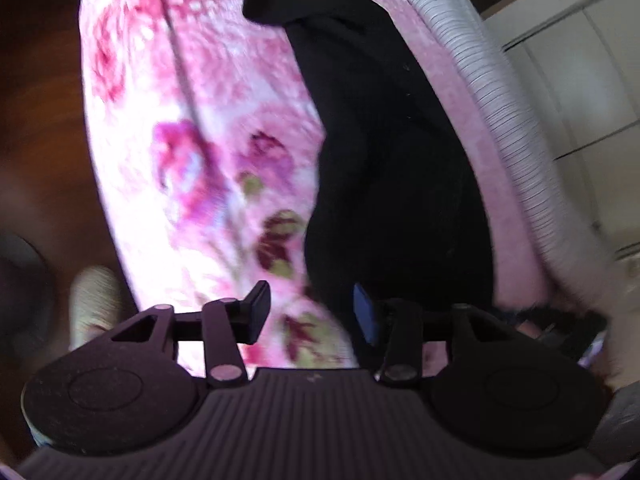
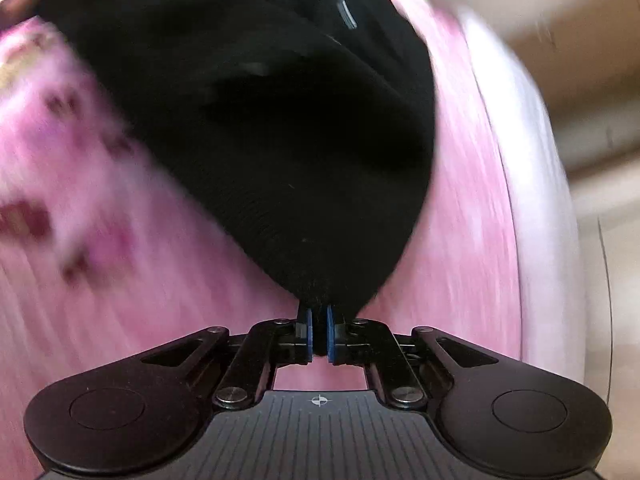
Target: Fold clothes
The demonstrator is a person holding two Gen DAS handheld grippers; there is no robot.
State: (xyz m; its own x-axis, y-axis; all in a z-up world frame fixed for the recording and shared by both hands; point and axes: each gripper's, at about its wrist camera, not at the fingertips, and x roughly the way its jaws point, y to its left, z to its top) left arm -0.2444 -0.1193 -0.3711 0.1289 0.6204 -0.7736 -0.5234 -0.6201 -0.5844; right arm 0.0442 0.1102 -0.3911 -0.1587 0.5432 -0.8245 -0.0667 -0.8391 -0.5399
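Black knit garment (image 2: 256, 128) lies along the pink floral blanket (image 1: 192, 168), toward its ribbed white edge (image 1: 496, 120). The right gripper (image 2: 319, 334) pinches the garment's near corner, probably to lift it over. The left gripper (image 1: 312, 312) hangs spread at the garment's edge, gripping nothing.

Black garment (image 1: 384, 152) lies on pink floral blanket (image 1: 192, 152).

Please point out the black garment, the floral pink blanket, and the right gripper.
black garment (image 2: 248, 128): right wrist view, middle of the cloth.
floral pink blanket (image 1: 192, 152): left wrist view, flower print.
right gripper (image 2: 319, 334): right wrist view, between the fingertips.
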